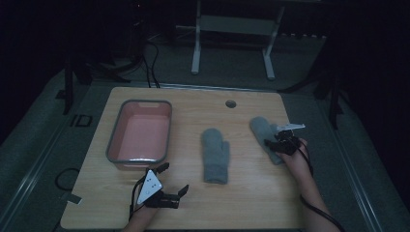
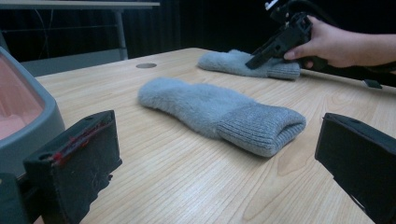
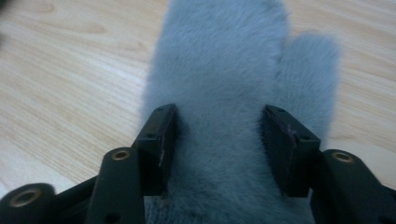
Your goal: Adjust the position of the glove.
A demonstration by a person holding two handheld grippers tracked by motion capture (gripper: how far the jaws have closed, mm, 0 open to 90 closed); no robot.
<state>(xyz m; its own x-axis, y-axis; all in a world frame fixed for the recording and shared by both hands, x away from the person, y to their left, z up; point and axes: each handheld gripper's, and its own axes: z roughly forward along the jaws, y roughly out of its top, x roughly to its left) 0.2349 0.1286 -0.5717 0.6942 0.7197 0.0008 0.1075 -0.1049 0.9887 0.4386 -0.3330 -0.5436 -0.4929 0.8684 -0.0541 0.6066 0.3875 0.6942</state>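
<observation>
A pink-lined grey tub (image 1: 139,133) is sitting on the left part of the wooden table (image 1: 251,193), well apart from the two grey mittens. A small round hole (image 1: 230,103) is showing in the table near its far edge. Beyond the table, white frame legs (image 1: 195,43) are standing on the dark floor.

The near mitten (image 1: 214,154) is lying flat at the table's middle, cuff toward the person, with nothing on it. It is lying between the two tongs and, in the left gripper view, it (image 2: 219,114) is crossing the space ahead of the left jaws.

The far mitten (image 1: 265,133) is lying on the right side, slanted. The right tongs (image 1: 280,141) are pressing down on it near its cuff, the hand (image 1: 296,157) reaching in from the lower right. In the right gripper view the two jaws are standing on either side of the mitten's body (image 3: 219,70), touching the fleece but not yet clenched on it; the thumb is lying just to one side.

The left tongs (image 1: 174,180) are resting low near the front edge, just in front of the tub, jaws spread wide and released, holding nothing.
</observation>
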